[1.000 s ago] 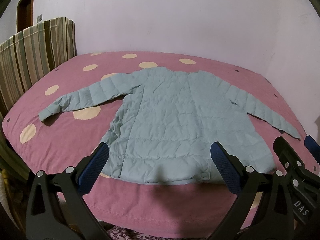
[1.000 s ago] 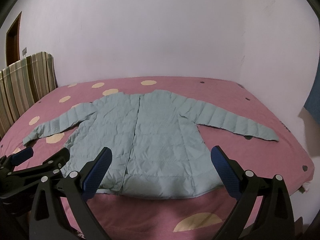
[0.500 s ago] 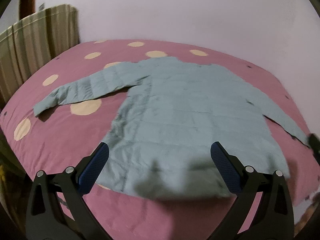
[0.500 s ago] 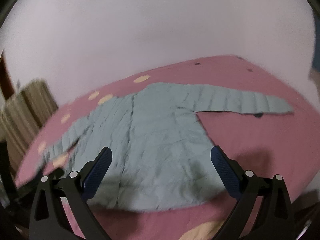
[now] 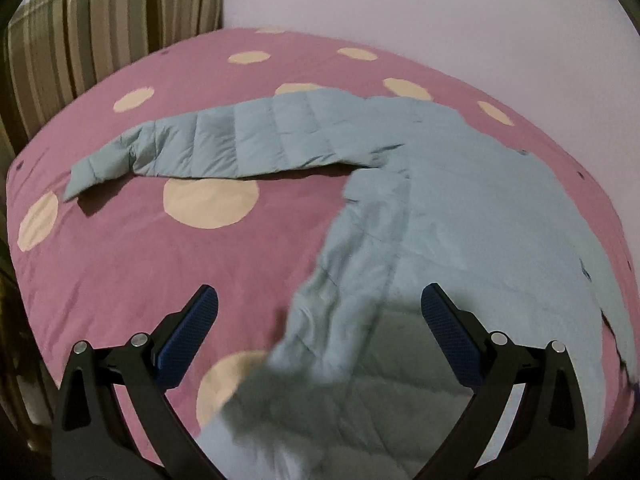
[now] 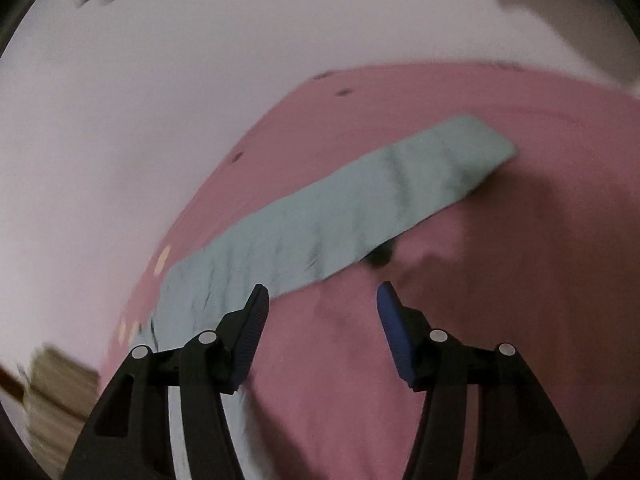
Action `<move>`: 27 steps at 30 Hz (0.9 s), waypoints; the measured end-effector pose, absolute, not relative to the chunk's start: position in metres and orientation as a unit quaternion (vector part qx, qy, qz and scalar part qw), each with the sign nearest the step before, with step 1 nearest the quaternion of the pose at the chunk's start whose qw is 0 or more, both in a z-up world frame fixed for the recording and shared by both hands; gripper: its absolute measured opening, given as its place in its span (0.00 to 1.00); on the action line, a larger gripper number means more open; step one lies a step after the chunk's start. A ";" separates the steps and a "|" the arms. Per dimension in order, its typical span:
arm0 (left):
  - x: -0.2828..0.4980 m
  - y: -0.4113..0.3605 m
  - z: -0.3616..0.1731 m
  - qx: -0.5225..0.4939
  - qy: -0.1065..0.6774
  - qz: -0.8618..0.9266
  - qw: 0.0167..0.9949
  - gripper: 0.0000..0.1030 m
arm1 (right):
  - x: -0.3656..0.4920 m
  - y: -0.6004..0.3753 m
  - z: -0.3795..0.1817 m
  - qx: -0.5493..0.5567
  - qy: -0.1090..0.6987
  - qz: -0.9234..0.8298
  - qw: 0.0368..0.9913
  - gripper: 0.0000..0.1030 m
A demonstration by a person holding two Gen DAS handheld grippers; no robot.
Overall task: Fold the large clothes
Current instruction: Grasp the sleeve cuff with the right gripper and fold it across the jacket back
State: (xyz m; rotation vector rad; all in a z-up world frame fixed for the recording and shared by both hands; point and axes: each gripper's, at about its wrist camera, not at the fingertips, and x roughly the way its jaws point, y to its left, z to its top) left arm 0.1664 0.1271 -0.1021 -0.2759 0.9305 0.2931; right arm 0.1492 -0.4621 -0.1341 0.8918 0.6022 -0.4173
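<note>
blue-padded left hand-held gripper wide apart over jacket | right hand-held gripper apart, holding nothing

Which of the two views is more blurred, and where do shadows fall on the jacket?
Right wrist view: strongly motion-blurred, the sleeve smeared, the wall washed out. Left wrist view: sharper far off, the near hem of the jacket blurred, with a dark shadow on it between the fingers of the left hand-held gripper; fisheye bends the bed.
</note>
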 end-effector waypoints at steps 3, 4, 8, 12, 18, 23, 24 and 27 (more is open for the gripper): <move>0.177 0.136 -0.112 -0.141 0.453 0.152 0.867 0.98 | 0.156 -0.501 -0.162 0.471 0.279 -0.216 0.808 0.56; 0.179 0.138 -0.115 -0.142 0.456 0.156 0.865 0.98 | 0.158 -0.512 -0.169 0.487 0.273 -0.222 0.800 0.56; 0.188 0.141 -0.129 -0.137 0.473 0.172 0.853 0.98 | 0.162 -0.539 -0.185 0.510 0.251 -0.250 0.784 0.56; 0.192 0.144 -0.138 -0.136 0.482 0.183 0.846 0.98 | 0.166 -0.545 -0.189 0.522 0.219 -0.263 0.781 0.56; 0.196 0.150 -0.148 -0.129 0.492 0.199 0.838 0.98 | 0.177 -0.544 -0.186 0.493 0.223 -0.292 0.789 0.17; 0.199 0.154 -0.158 -0.129 0.497 0.202 0.834 0.98 | 0.188 -0.531 -0.169 0.469 0.227 -0.287 0.804 0.08; 0.199 0.156 -0.160 -0.133 0.497 0.201 0.834 0.98 | 0.193 -0.524 -0.161 0.458 0.226 -0.281 0.813 0.08; 0.199 0.157 -0.164 -0.137 0.496 0.199 0.834 0.98 | 0.216 -0.504 -0.132 0.415 0.225 -0.253 0.844 0.08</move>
